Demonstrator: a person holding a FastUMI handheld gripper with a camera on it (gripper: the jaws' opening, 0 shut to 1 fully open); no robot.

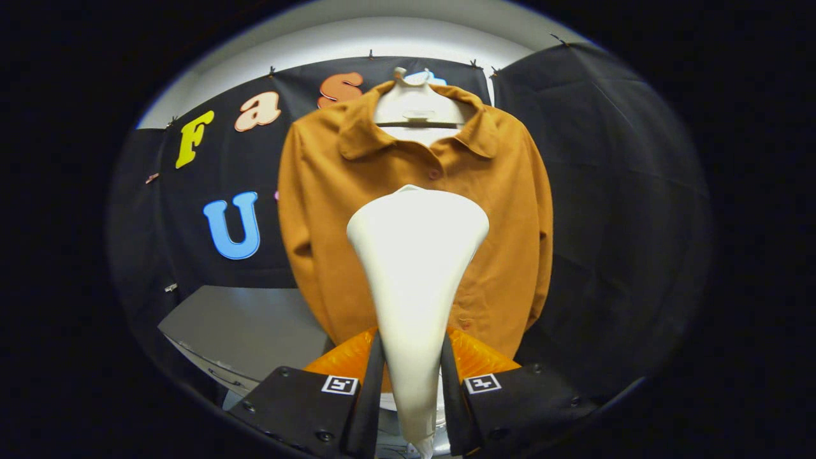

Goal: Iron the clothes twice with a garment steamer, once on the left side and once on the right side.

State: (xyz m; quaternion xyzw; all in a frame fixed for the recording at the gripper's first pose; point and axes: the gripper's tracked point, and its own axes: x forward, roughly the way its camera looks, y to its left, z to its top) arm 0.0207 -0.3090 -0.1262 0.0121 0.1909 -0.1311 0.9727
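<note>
The steamer stands upright between the two fingers of the gripper, its narrow cream handle squeezed from both sides by them, so the tongs are clamped on it. The handle widens upward into a broad, rounded head that reaches about to the middle of the shirt's front. Whether the head touches the cloth or hangs just in front of it cannot be told from here.

The shirt is brown-orange, with a collar and a row of buttons down the front. It hangs facing the gripper on a white hanger, whose neck and bar show inside the open collar. Both sleeves fall straight down at the sides.

Low behind the fingers, on either side of the handle, sits a glossy orange part; what it belongs to is unclear.

Behind the shirt hangs the black cloth wall. Below and to one side of the shirt lies a grey table.
</note>
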